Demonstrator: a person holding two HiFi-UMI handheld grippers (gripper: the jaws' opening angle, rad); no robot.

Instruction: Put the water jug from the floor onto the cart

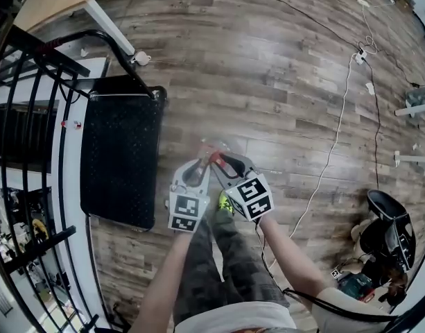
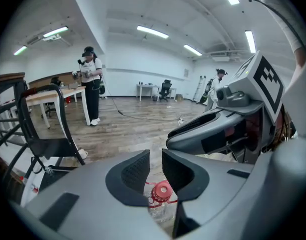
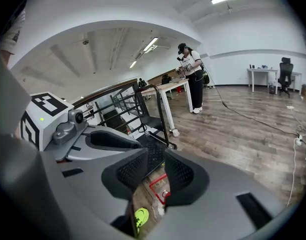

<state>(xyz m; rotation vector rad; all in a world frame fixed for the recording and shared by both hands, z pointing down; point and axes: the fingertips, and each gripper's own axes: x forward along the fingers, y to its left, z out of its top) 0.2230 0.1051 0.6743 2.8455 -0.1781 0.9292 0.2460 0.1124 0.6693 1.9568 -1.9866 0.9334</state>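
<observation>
Head view: steeply down from above onto floor point(image 1: 281, 82), cart point(image 1: 122, 158) at left. Gripper views: riding left gripper point(image 1: 197, 172) and right gripper point(image 1: 224, 164), low, facing far across room. Shared close by: water jug point(image 2: 161, 191).

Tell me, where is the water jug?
In the head view the water jug sits on the floor, right of the black cart, just beyond the left tool and right tool.
</observation>
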